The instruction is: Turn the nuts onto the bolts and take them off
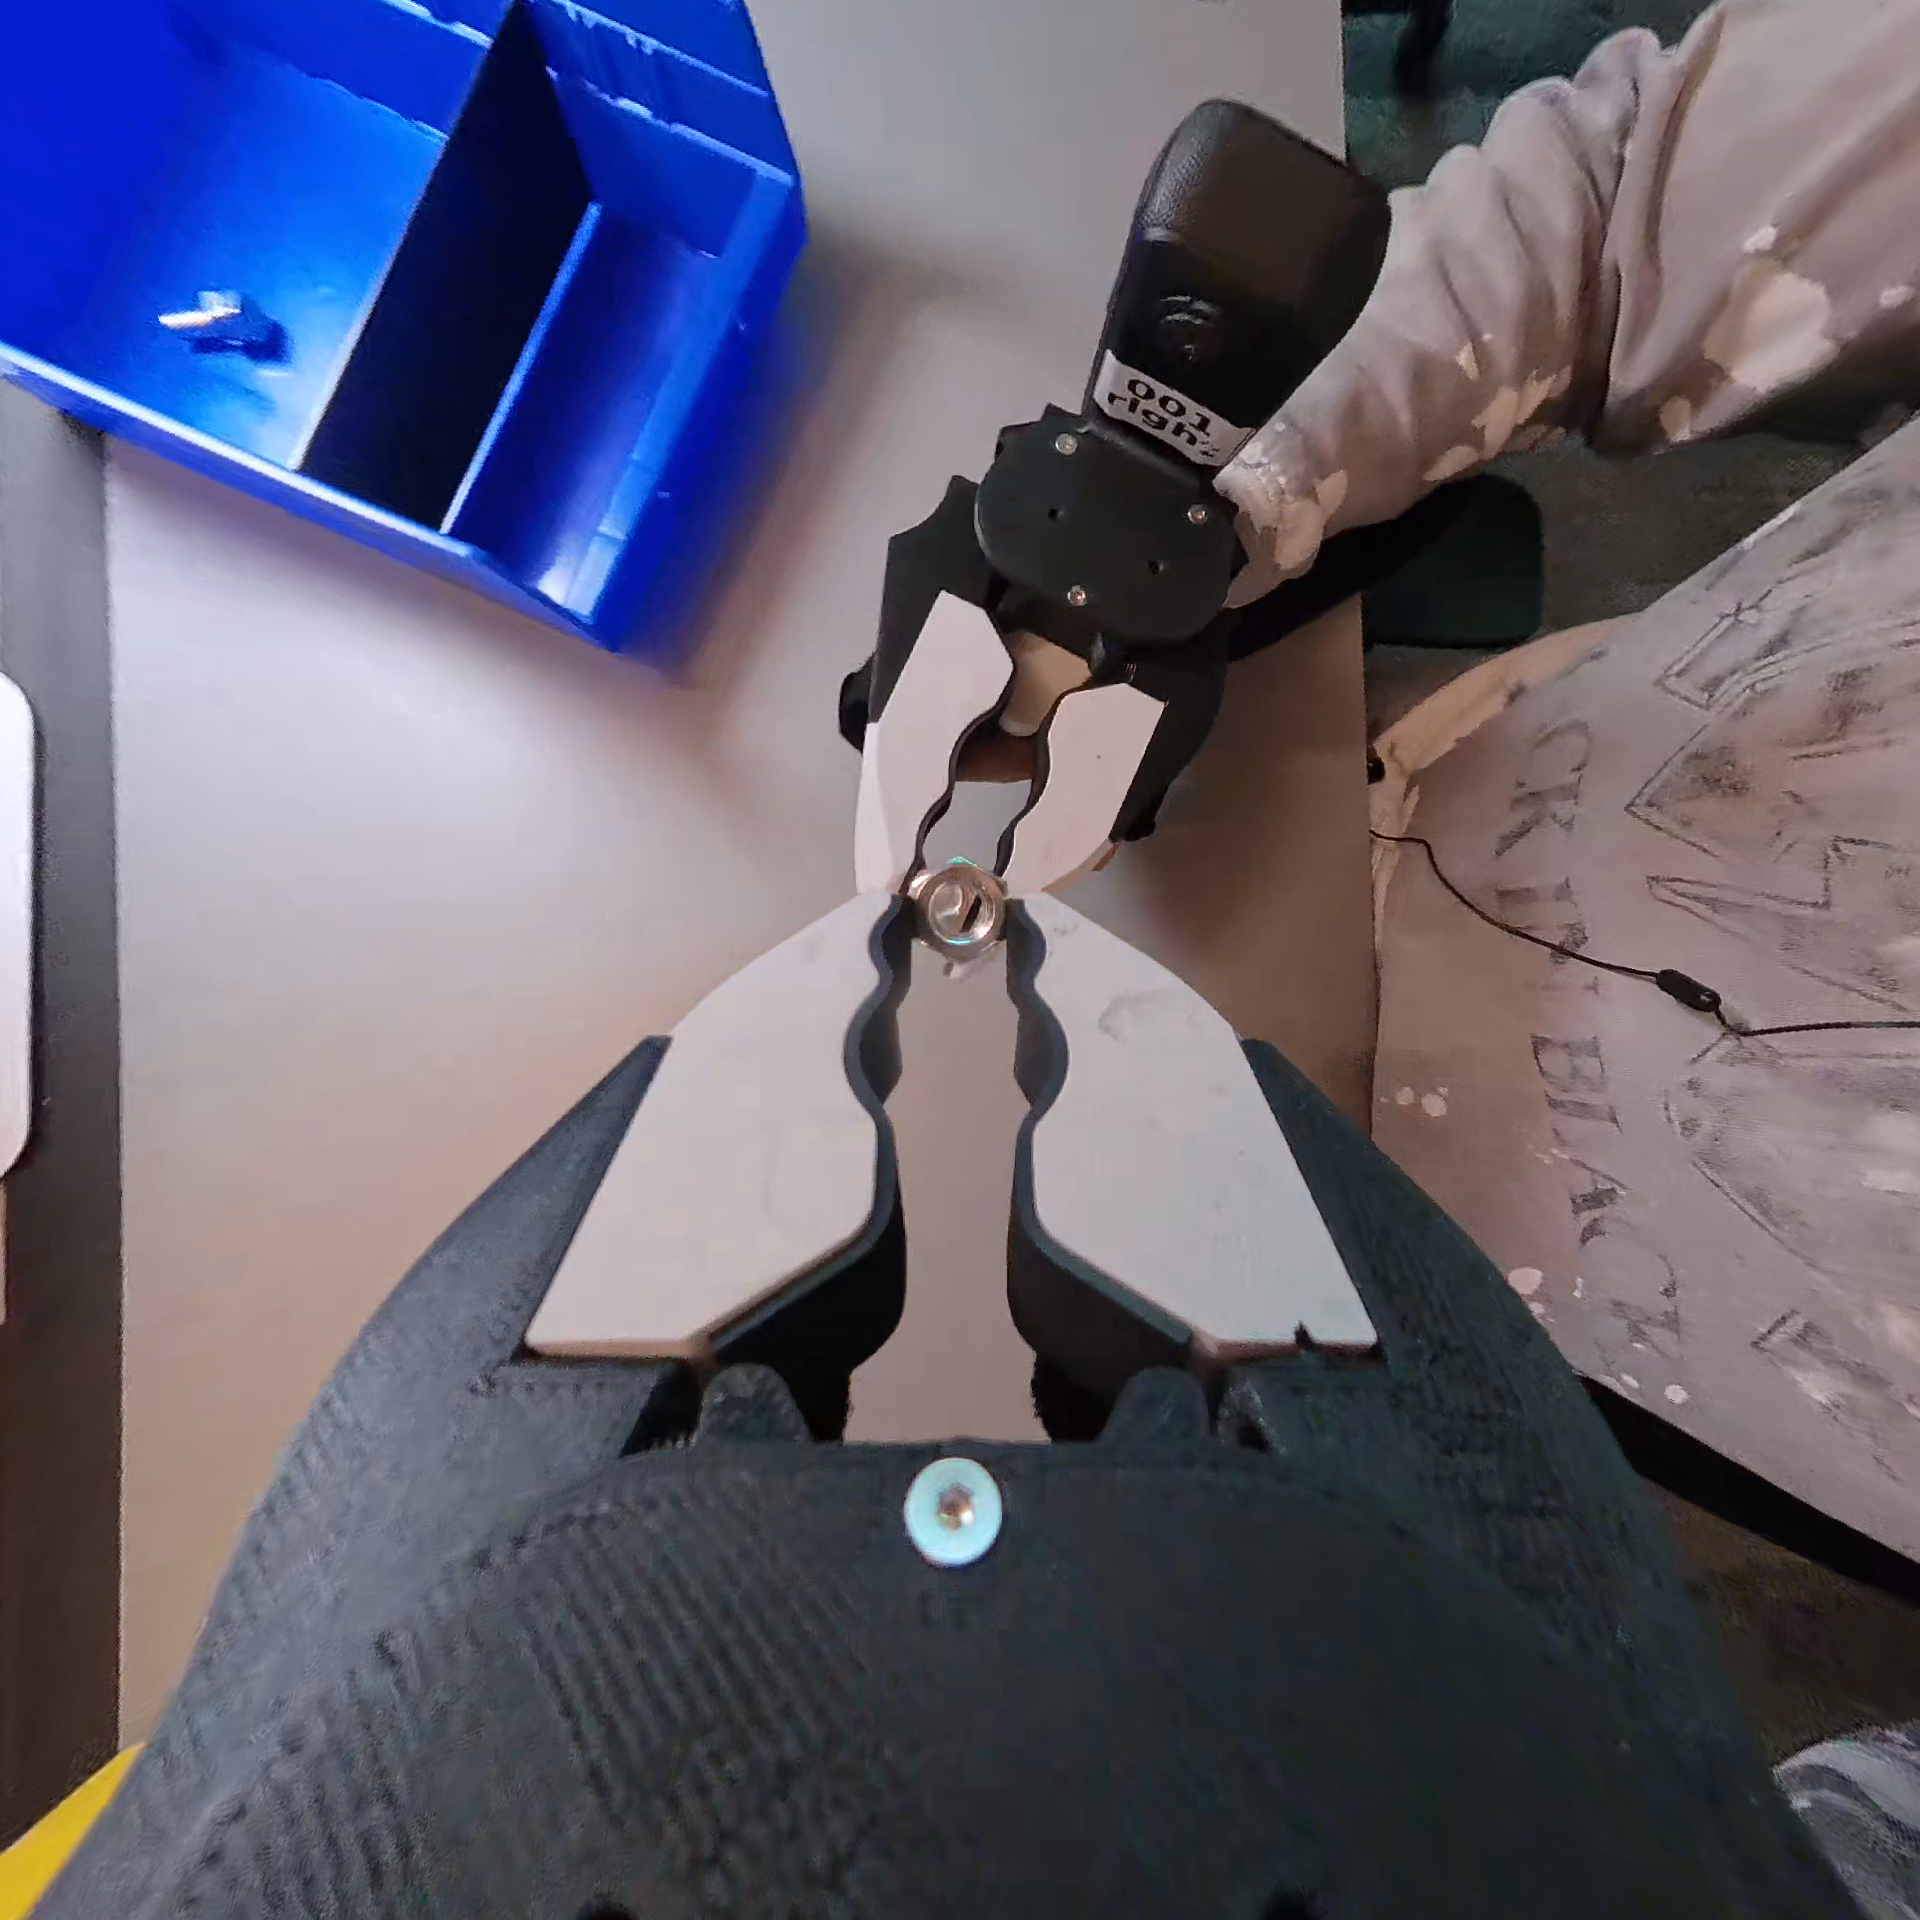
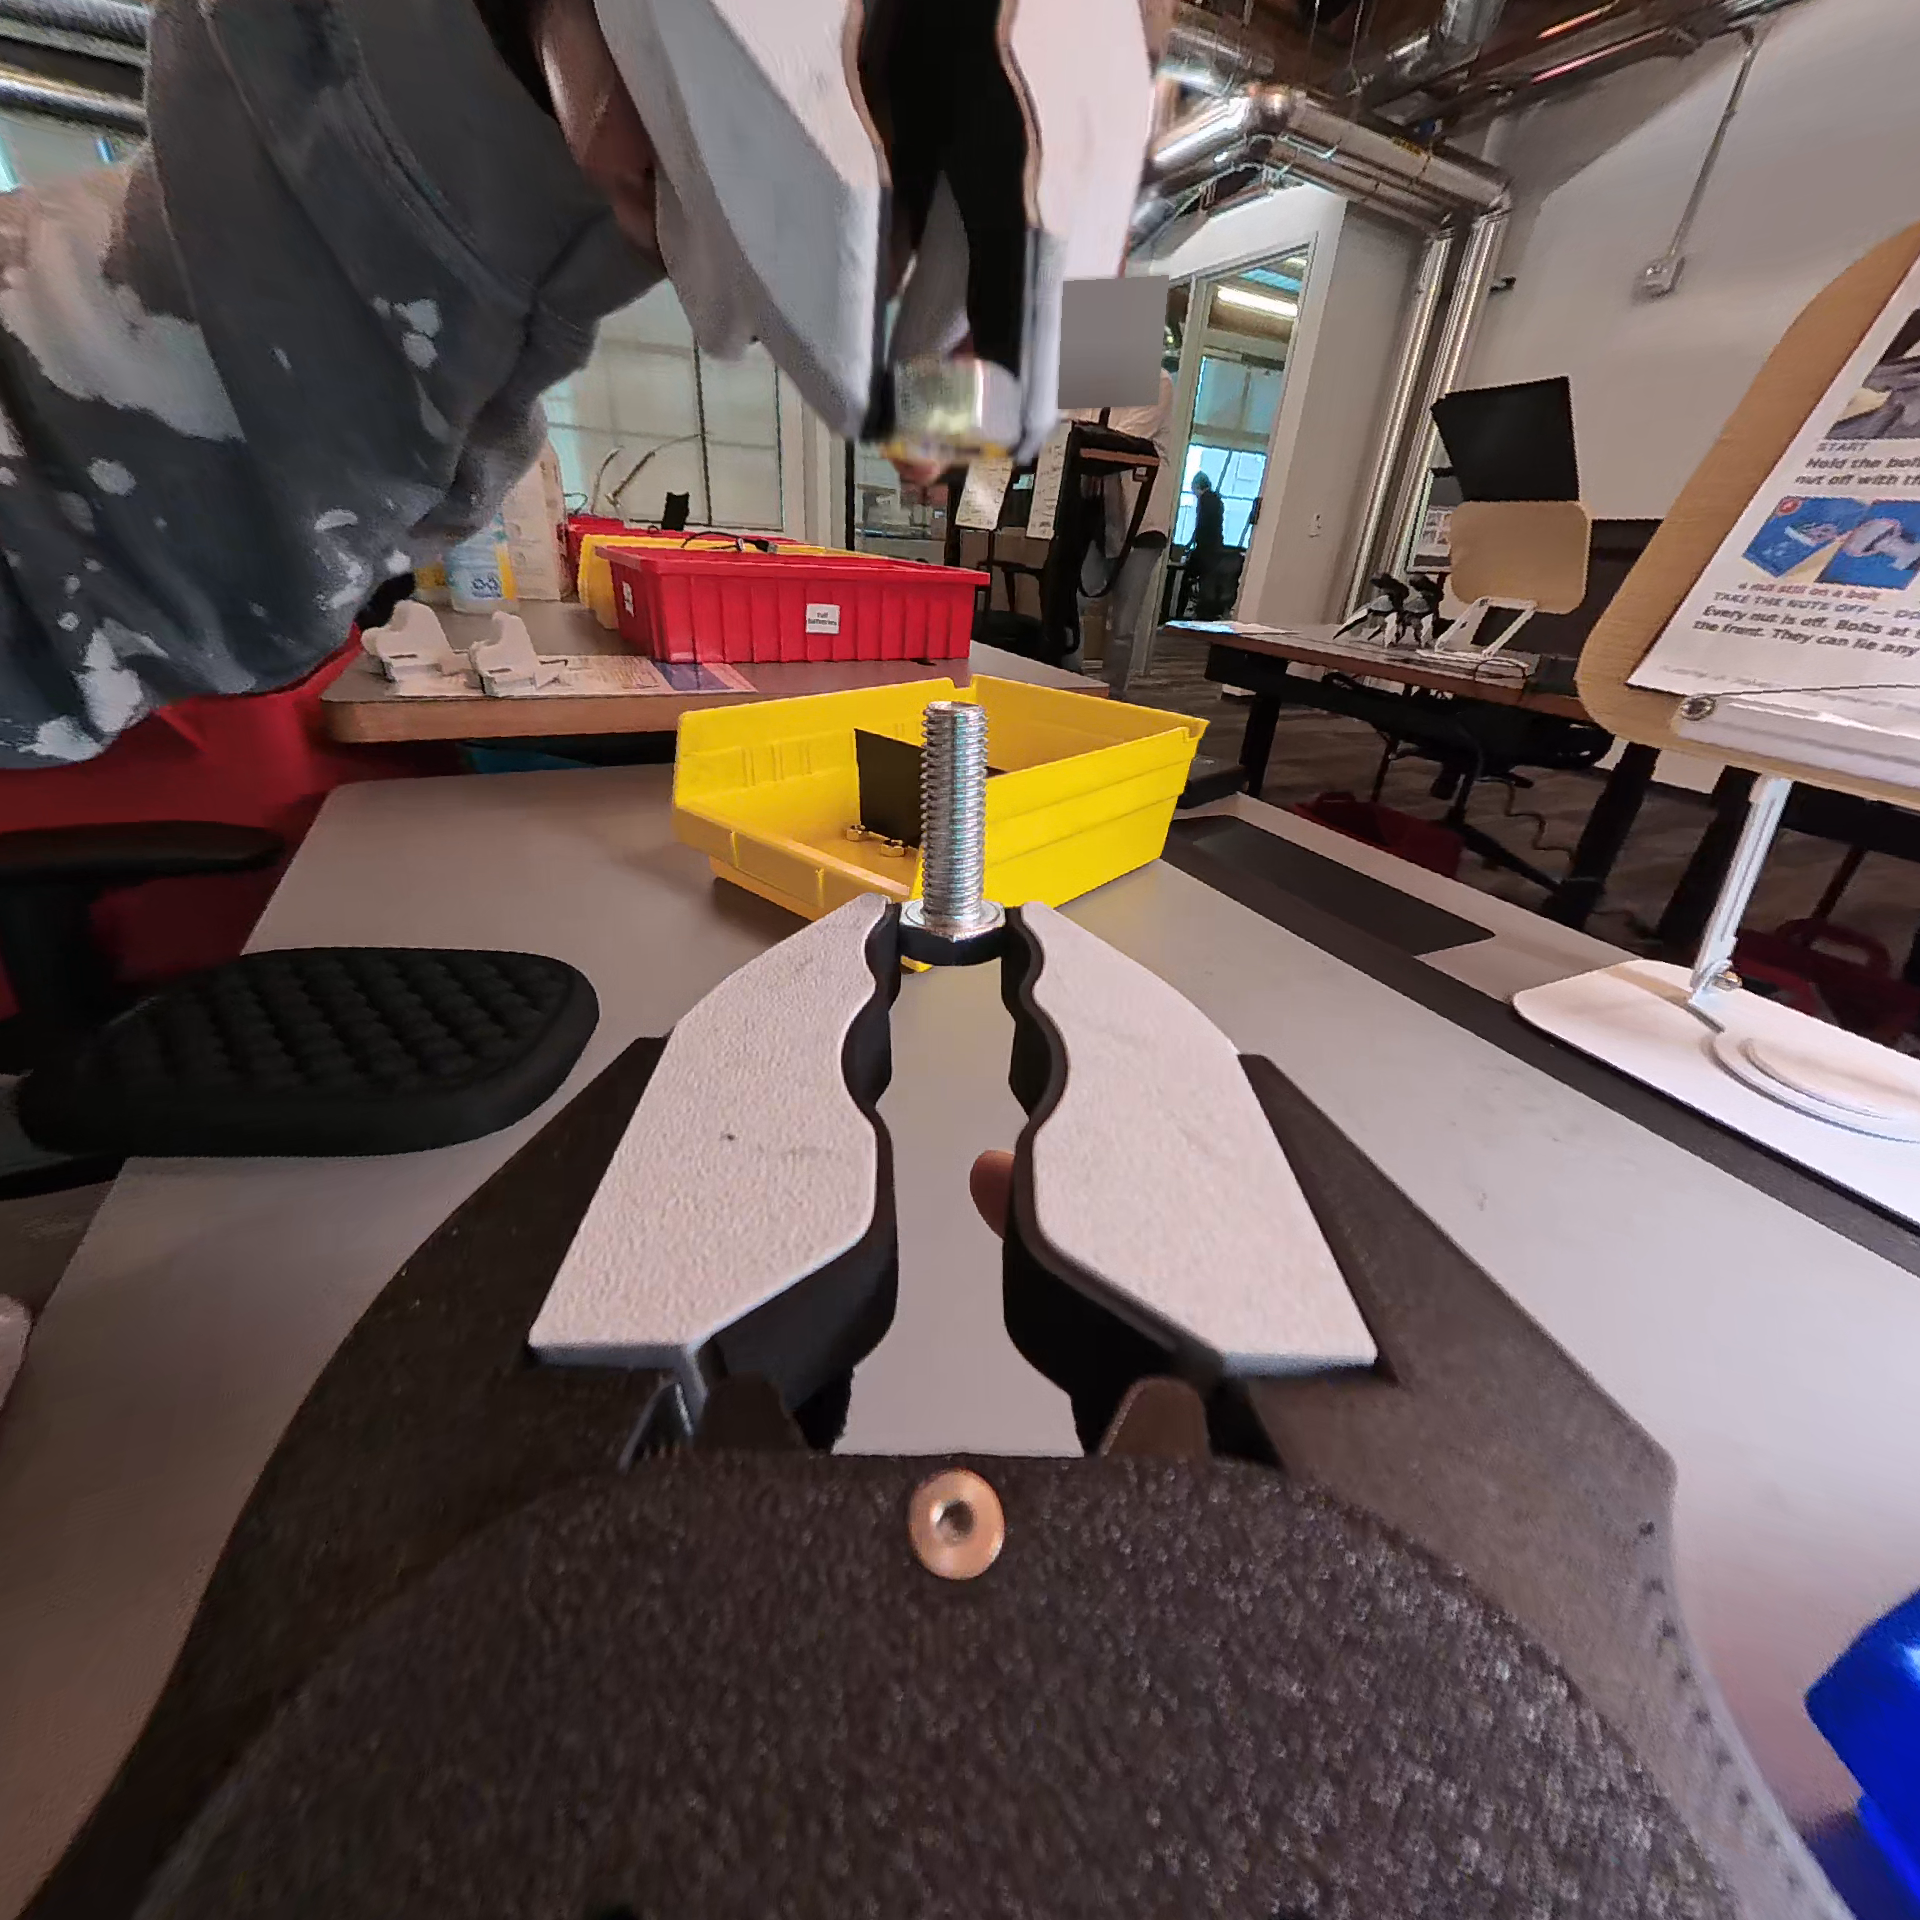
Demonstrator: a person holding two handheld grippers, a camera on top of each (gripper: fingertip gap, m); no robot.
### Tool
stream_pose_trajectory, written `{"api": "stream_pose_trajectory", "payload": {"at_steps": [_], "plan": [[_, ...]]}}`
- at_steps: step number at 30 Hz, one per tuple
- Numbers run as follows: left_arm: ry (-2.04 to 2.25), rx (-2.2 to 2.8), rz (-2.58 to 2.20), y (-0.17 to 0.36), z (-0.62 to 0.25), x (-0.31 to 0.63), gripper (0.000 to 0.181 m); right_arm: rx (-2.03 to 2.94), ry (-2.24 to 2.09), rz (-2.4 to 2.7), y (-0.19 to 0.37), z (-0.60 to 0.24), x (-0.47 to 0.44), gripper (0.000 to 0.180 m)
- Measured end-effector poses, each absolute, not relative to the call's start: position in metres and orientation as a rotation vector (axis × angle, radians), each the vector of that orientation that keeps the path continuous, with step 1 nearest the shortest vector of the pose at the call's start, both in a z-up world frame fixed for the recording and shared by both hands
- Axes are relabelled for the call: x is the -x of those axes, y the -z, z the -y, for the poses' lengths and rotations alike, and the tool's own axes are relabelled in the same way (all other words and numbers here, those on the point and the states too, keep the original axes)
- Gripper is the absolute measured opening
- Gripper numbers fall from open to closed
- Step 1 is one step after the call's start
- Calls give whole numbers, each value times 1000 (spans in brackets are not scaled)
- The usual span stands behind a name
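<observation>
the right claw (image 2: 951, 940) pinches the hex head of a silver threaded steel bolt (image 2: 954, 810), its shank upright above the grey surface (image 2: 436, 862). directly above it, apart from the bolt's tip, the left claw (image 1: 953, 920) pinches a shiny silver hex nut (image 1: 953, 916). beyond the right claw sits a yellow plastic bin (image 2: 1081, 800).
</observation>
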State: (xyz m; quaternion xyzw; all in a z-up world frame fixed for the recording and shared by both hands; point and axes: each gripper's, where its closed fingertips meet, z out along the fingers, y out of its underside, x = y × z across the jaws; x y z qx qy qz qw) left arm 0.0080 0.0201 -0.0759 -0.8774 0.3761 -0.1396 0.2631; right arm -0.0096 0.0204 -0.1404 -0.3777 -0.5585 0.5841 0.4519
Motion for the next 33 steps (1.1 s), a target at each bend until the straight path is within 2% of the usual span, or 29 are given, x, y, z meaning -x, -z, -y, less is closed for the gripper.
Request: {"api": "stream_pose_trajectory", "payload": {"at_steps": [11,27,33], "plan": [[372,2461,-1059,108,-27,-13,19,942,-1446,1378,139,-22,8,18],[372,2441,-1060,111,-28,-14,19,960,-1462,1378,143,-22,9,18],[380,2421,-1053,109,-28,-15,24,961,-1469,1381,143,-21,9,18]]}}
